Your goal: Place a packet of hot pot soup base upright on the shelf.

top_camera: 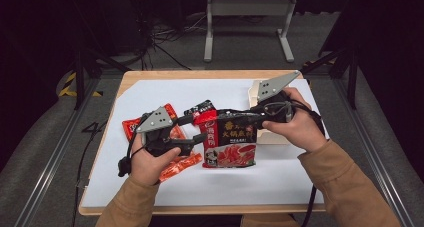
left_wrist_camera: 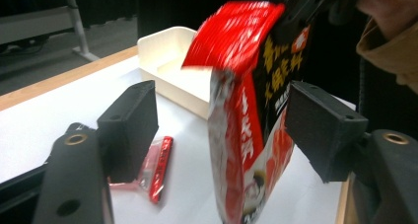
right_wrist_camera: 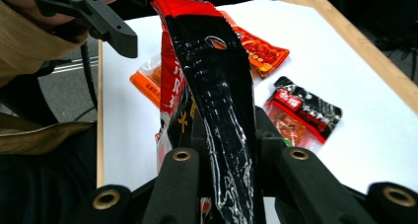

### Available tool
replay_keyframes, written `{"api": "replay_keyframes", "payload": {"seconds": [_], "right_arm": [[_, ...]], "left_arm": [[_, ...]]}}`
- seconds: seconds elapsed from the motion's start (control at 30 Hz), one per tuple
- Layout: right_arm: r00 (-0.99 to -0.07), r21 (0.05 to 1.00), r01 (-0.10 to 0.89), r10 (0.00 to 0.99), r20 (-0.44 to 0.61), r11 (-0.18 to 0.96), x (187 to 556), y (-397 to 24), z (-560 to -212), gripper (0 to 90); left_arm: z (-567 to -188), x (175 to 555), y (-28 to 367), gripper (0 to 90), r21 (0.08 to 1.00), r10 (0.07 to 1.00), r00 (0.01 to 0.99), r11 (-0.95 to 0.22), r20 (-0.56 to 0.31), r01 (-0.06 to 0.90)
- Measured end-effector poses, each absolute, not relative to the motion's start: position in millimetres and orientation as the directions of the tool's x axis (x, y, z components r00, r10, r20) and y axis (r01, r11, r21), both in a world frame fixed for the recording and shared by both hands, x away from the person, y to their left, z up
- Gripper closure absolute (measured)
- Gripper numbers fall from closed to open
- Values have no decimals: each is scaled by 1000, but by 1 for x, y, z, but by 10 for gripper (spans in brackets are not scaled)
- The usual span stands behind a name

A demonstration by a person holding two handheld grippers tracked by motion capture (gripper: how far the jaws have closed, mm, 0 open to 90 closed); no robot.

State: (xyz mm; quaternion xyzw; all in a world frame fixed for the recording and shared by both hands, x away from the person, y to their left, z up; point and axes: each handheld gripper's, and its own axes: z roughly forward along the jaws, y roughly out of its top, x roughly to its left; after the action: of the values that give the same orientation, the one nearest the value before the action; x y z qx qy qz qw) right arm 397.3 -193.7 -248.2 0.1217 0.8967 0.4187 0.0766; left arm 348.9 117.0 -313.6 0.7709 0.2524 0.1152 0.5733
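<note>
My pouch (top_camera: 231, 139) is red and black with yellow lettering. The box (left_wrist_camera: 172, 68) at upper left is cream, my sleeves tan

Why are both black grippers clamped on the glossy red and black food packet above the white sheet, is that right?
Not quite. The right gripper is clamped on the glossy red and black food packet, as the right gripper view shows. The left gripper is not: in the left gripper view its jaws stand apart on either side of the packet, with a gap at each pad.
</note>
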Motion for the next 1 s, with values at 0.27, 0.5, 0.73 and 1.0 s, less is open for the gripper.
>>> {"api": "replay_keyframes", "payload": {"seconds": [0.27, 0.5, 0.73, 1.0], "right_arm": [[-948, 777, 151, 313, -61, 611, 404, -203, -232, 772], [-934, 787, 152, 347, -83, 598, 411, -213, -220, 772], [-922, 803, 163, 378, -82, 573, 418, -224, -210, 771], [-896, 818, 161, 429, -112, 552, 431, -239, -195, 771]], "left_arm": [[-315, 352, 128, 237, 931, 558, 822, -231, -112, 283], [-317, 354, 135, 226, 929, 577, 810, -233, -107, 289], [-319, 358, 142, 207, 919, 596, 795, -243, -113, 312], [-322, 363, 152, 196, 911, 614, 780, -243, -121, 333]]}}
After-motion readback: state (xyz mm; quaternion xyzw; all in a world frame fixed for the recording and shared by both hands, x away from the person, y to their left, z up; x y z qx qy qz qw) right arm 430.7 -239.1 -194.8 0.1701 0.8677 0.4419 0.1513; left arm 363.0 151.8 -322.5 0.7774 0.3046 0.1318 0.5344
